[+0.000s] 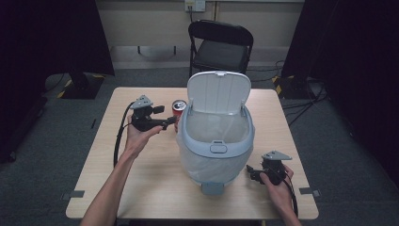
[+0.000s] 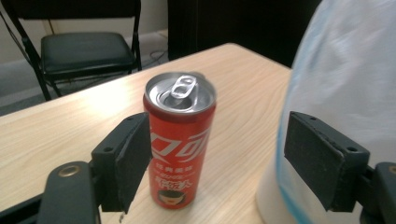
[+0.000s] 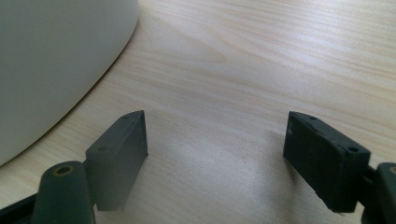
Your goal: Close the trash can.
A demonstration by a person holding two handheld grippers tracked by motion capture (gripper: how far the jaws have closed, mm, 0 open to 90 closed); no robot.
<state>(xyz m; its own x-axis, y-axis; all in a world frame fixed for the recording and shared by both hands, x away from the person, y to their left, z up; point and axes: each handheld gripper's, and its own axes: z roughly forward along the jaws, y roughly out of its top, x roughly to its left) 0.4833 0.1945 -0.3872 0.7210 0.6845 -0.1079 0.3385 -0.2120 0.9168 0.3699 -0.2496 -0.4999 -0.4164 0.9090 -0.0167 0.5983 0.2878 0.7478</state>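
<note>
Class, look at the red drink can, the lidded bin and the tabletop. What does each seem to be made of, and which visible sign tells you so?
Red can: probably aluminium; bare silvery top with pull tab, glossy printed body.
Bin: likely plastic; smooth, matt, pale moulded lid and rim, with a thin whitish liner, perhaps plastic film.
Tabletop: wood or wood-look laminate; light grain lines, smooth low sheen.

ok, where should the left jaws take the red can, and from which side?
Grip the red soda can around its mid-body, coming in level from the side away from the lidded bin. It stands upright, its straight round wall suits flat jaws, and the left gripper is already open around it.
</note>
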